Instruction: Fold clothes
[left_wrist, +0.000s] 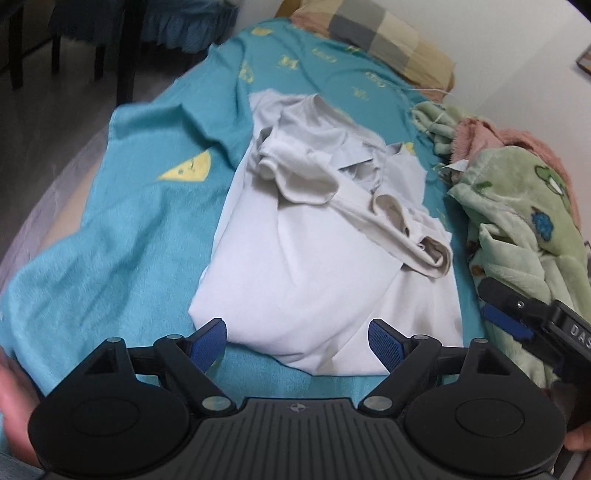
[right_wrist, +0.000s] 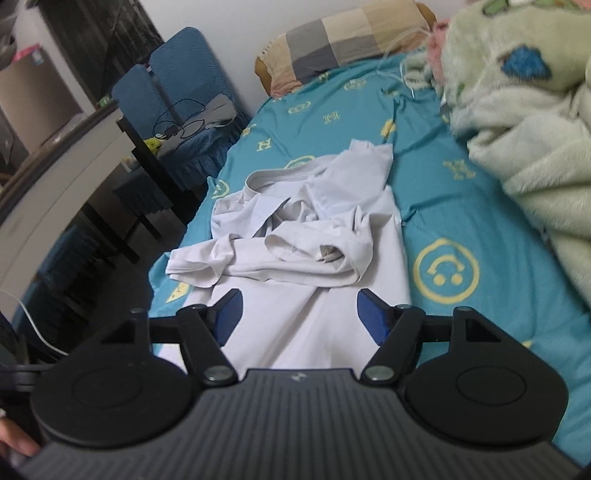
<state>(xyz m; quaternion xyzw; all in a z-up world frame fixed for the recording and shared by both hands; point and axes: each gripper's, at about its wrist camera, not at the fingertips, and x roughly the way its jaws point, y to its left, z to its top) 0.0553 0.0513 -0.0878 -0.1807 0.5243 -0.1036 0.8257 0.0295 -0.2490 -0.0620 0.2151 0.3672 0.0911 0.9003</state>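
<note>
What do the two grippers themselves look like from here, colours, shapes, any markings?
Both look alike: the left gripper and right gripper have matte black linkage arms with silver pivot pins, round black discs either side of a ribbed dark grey body with a small emblem, and blue textured pads on the fingers. In the left view, the right gripper's side shows white letters "DAS". No cables or sleeves visible.

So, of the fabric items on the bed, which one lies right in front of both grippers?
The white T-shirt, crumpled with its sleeves bunched on top. The green fleece blanket is heaped to the right, and the checked pillow sits at the far end.
</note>
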